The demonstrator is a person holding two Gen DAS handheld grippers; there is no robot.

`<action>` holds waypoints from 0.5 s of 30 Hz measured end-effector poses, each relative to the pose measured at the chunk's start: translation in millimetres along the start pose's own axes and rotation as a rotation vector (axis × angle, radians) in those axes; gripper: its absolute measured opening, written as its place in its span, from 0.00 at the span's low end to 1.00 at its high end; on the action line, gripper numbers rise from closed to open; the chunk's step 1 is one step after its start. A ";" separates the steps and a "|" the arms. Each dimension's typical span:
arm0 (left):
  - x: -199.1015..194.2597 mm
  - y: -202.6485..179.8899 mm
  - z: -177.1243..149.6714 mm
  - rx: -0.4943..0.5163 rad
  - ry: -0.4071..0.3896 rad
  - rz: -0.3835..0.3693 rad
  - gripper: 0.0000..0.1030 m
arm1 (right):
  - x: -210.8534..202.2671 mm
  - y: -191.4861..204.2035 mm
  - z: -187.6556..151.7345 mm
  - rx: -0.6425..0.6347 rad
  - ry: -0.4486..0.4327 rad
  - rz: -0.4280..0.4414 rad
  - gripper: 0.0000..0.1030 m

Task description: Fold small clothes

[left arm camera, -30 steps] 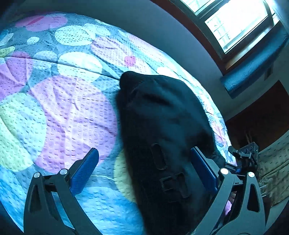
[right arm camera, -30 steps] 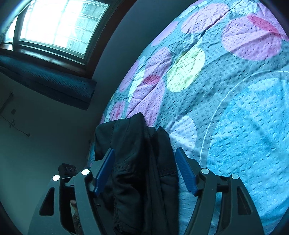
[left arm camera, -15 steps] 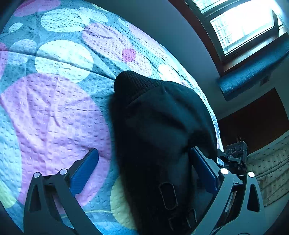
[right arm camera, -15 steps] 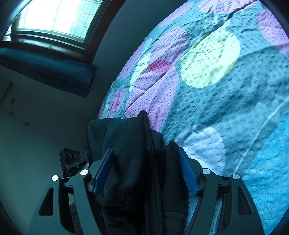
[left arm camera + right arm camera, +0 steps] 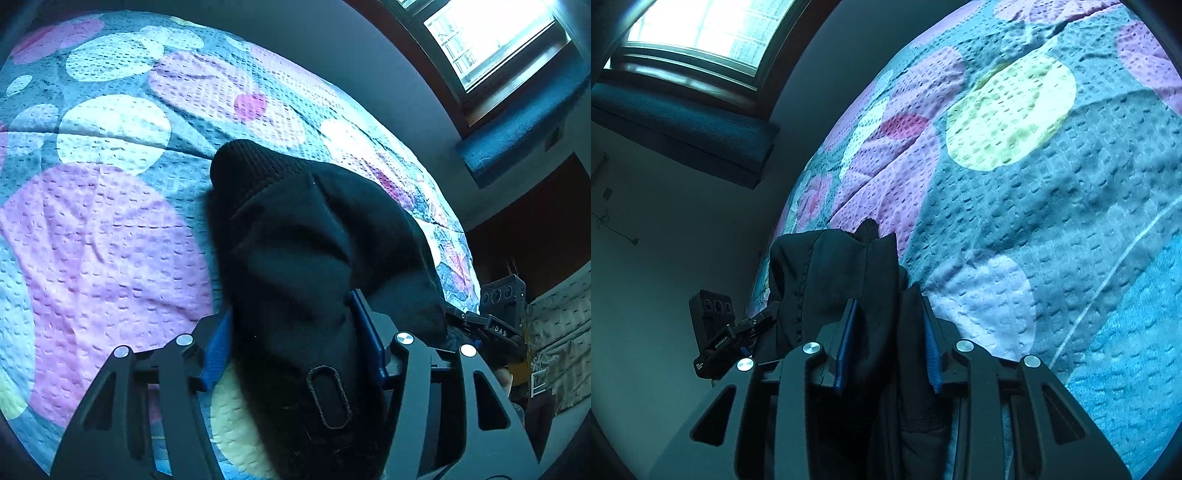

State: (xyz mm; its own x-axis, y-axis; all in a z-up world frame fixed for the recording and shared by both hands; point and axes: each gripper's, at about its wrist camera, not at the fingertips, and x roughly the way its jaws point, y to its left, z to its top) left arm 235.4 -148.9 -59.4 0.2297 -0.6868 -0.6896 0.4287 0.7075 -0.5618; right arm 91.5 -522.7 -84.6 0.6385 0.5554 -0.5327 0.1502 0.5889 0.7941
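Note:
A small black garment (image 5: 303,251) lies bunched on the dotted bedspread (image 5: 103,229); it has a ribbed cuff at its far end and a stitched buttonhole near me. My left gripper (image 5: 291,332) is shut on one side of it, blue pads pressed into the cloth. In the right wrist view the same black garment (image 5: 846,273) rises in folds between the fingers, and my right gripper (image 5: 890,332) is shut on it. The other gripper's camera block (image 5: 713,328) shows to the left.
The bedspread (image 5: 1052,221) with purple, white and yellow dots stretches ahead and to the sides. A grey wall (image 5: 683,221) and a bright window (image 5: 491,40) with a blue cushioned ledge lie beyond the bed's far edge.
Both grippers were open around the garment and have now closed on it. Both have moved forward, and the cloth is bunched higher between the fingers.

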 end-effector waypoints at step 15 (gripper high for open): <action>-5.4 -4.6 -0.7 0.008 -0.010 0.008 0.59 | -10.0 -9.4 -4.0 0.043 -0.029 0.019 0.38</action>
State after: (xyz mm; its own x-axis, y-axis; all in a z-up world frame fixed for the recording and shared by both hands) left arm 231.6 -148.3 -53.4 0.2419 -0.6829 -0.6893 0.4338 0.7116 -0.5527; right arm 80.7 -531.5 -87.8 0.6630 0.5484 -0.5096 0.1701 0.5525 0.8160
